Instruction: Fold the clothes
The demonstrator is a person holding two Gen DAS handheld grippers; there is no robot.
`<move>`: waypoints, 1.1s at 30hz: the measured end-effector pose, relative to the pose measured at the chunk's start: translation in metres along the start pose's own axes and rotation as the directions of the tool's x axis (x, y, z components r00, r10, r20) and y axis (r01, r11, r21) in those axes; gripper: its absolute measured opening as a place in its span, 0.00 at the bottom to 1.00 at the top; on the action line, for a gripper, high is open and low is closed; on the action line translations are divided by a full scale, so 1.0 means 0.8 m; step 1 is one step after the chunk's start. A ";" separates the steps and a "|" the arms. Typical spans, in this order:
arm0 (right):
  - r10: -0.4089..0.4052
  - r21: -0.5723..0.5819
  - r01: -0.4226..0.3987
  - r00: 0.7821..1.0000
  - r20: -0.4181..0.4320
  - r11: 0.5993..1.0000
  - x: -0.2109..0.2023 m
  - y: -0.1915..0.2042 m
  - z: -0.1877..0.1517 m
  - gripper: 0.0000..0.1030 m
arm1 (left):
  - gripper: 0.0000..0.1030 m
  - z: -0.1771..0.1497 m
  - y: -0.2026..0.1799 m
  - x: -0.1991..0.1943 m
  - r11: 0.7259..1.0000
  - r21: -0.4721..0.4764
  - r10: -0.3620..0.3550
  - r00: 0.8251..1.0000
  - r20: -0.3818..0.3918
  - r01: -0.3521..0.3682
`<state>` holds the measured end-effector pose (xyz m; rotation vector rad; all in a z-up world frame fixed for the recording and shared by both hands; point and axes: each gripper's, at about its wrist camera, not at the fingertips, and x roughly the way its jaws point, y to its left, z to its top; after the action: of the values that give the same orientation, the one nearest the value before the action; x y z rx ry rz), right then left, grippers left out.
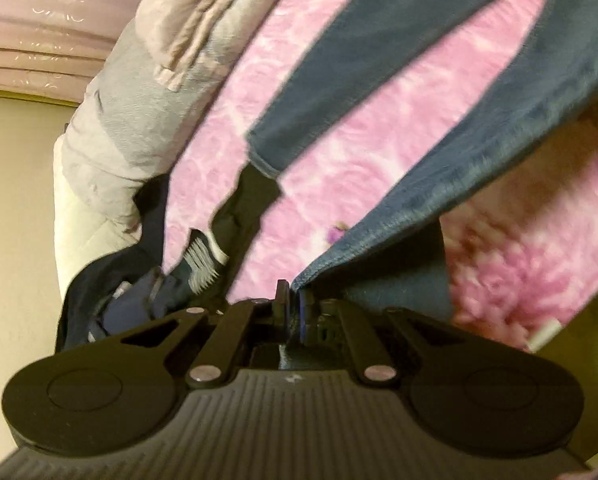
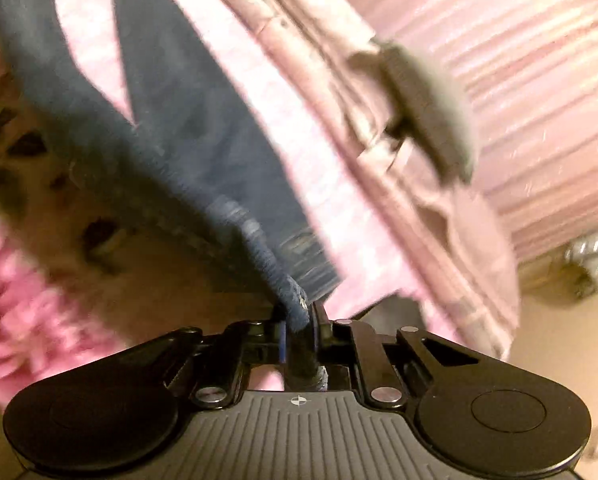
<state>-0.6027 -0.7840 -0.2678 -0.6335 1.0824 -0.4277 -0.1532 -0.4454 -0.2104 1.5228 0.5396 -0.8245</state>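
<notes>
Through the left wrist view we are seeing, far off to the left of the left gripper (image 1: pixel 293 300), a cream wall (image 1: pixel 15 208) with pale lilac pleated curtains (image 1: pixel 39 28) above it. Nearer in, a pale grey and pink quilted padded jacket (image 1: pixel 139 92) is lying along the bed's edge, with a crumpled dark navy garment bearing white stripes (image 1: pixel 159 272) just ahead-left of the jaws. The pink rose-patterned fleece blanket (image 1: pixel 339 120) is spreading ahead of the tool. We are pinching an edge of the blue denim trousers (image 1: pixel 479 128) between nearly closed jaws, and the cloth is stretching away ahead and to the right.

Through the right wrist view, the same blanket (image 2: pixel 331 184) is lying ahead. The right gripper (image 2: pixel 297 320) is clamping a hem of the trousers (image 2: pixel 179 120), its jaws narrow around the fabric, and both legs are running away ahead-left. To the right, the jacket (image 2: pixel 419 184) and curtains (image 2: pixel 519 80) are blurring, with beige floor (image 2: pixel 559 320) beyond.
</notes>
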 end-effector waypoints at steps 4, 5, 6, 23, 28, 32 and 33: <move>0.014 -0.027 -0.014 1.000 -0.026 1.000 0.062 -0.057 0.052 0.10 | 0.05 0.051 0.066 0.036 0.999 -0.004 -0.032 0.999 0.001 0.032; 0.023 -0.032 -0.024 0.999 -0.042 0.999 0.083 -0.069 0.064 0.10 | 0.05 0.065 0.080 0.049 0.999 0.000 -0.040 0.999 0.006 0.040; 0.032 -0.036 -0.034 0.998 -0.057 0.999 0.104 -0.080 0.077 0.10 | 0.05 0.077 0.091 0.061 0.999 0.003 -0.052 0.999 0.009 0.052; 0.224 0.060 -0.216 0.936 -0.271 0.975 0.320 -0.090 0.113 0.11 | 0.10 0.279 0.113 0.305 0.972 0.214 -0.084 0.995 -0.046 0.092; 0.184 0.178 -0.139 0.947 -0.264 0.974 0.347 -0.098 0.106 0.67 | 0.15 0.298 0.107 0.303 0.984 0.173 -0.028 0.999 -0.032 0.033; 0.170 0.317 -0.092 0.959 -0.228 0.944 0.320 -0.116 0.098 0.67 | 0.25 0.297 0.095 0.287 0.982 0.187 -0.010 0.999 -0.035 0.017; 0.170 0.366 -0.081 0.961 -0.219 0.927 0.310 -0.120 0.094 0.67 | 0.25 0.297 0.091 0.281 0.982 0.188 -0.008 0.999 -0.036 0.015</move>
<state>-0.4325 -0.9867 -0.3473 -0.1903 1.2370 -0.5836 0.0004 -0.7179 -0.3308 1.7116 0.5075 -0.8790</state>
